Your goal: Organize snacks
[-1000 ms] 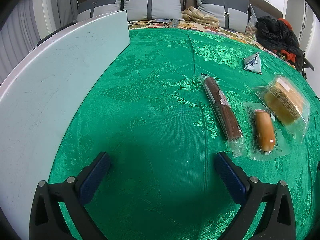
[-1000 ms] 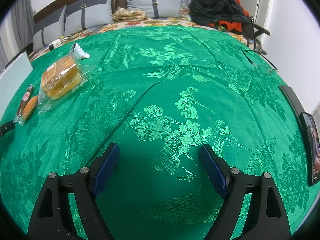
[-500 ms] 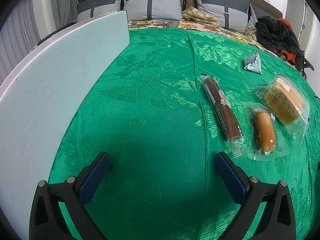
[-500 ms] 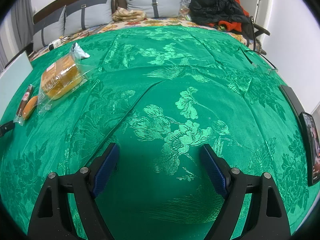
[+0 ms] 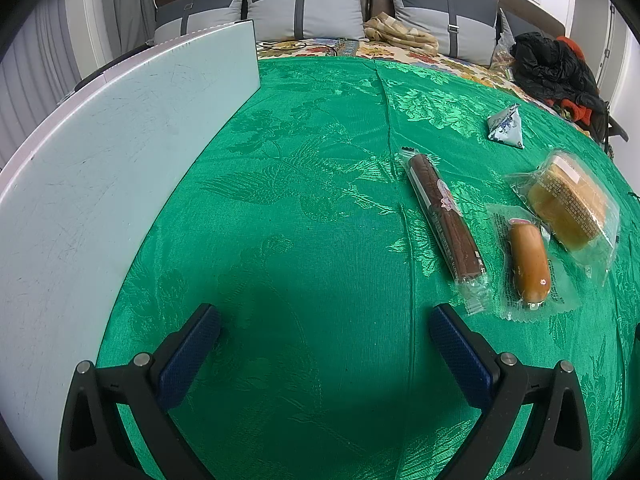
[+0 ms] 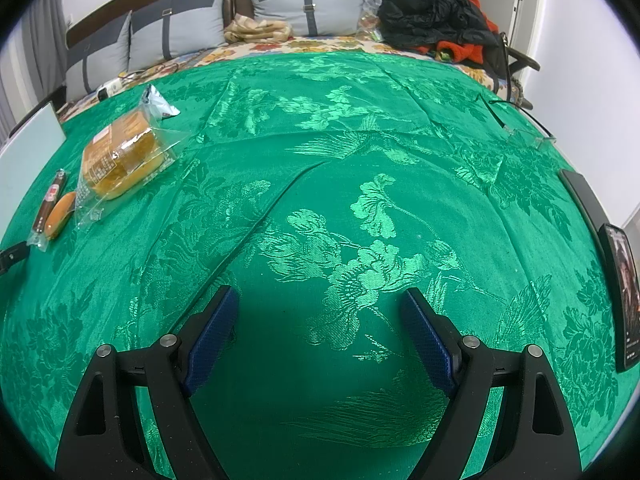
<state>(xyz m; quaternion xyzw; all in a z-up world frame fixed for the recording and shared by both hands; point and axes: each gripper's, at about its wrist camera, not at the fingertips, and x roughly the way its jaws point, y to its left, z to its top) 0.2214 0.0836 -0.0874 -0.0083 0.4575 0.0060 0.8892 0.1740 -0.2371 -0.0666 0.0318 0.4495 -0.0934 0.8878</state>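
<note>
I see both grippers above a green cloth with a woven flower pattern, which covers a bed. The left gripper has its blue fingers wide apart and nothing is between them. The right gripper is the same, fingers far apart over bare cloth.

The snacks lie to the right in the left view. A long brown stick in clear wrap has a small pink label, but I cannot read the writing. Just beside it, on its right, lies a sausage in clear wrap, and next to that a cake in a clear bag with printed text too small to read. A small triangle packet with a blue print lies farther back, apart from them.

A white board lies along the left edge of the cloth. In the right view a phone lies at the right edge, its screen lit, and glasses lie beyond it. Pillows and dark clothes are at the head of the bed.
</note>
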